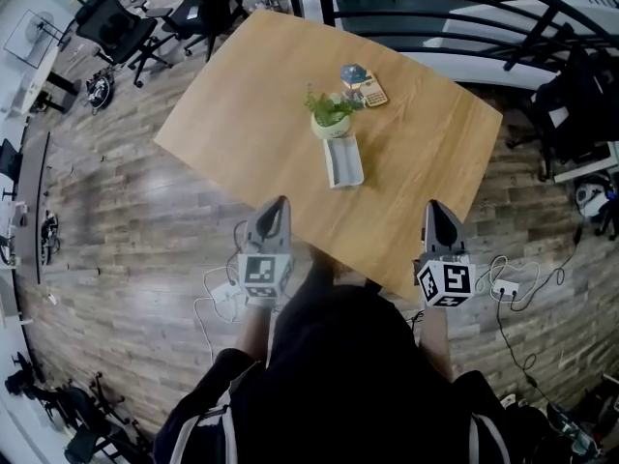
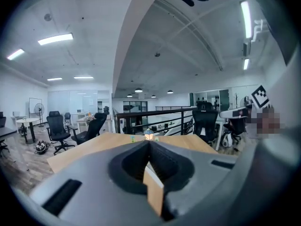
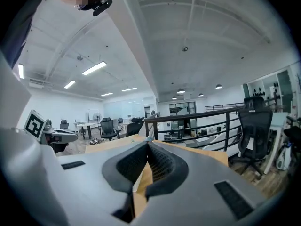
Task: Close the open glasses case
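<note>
Case (image 1: pixel 343 160) lies open in the middle of the table (image 1: pixel 242 104), just near of the plant (image 1: pixel 329 112). Left gripper (image 1: pixel 279 206) and right gripper (image 1: pixel 435 209) hover at the near table edge, well apart from the case, each with jaws pressed together on nothing. Likely risk: a tip pushing the lid with the base unbraced could slide the case far into the plant and tip it.

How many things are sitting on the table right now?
4: the glasses case nearest, a potted plant just beyond it, then a yellowish keypad-like item and a blue-grey object behind. The plant may hide more.
</note>
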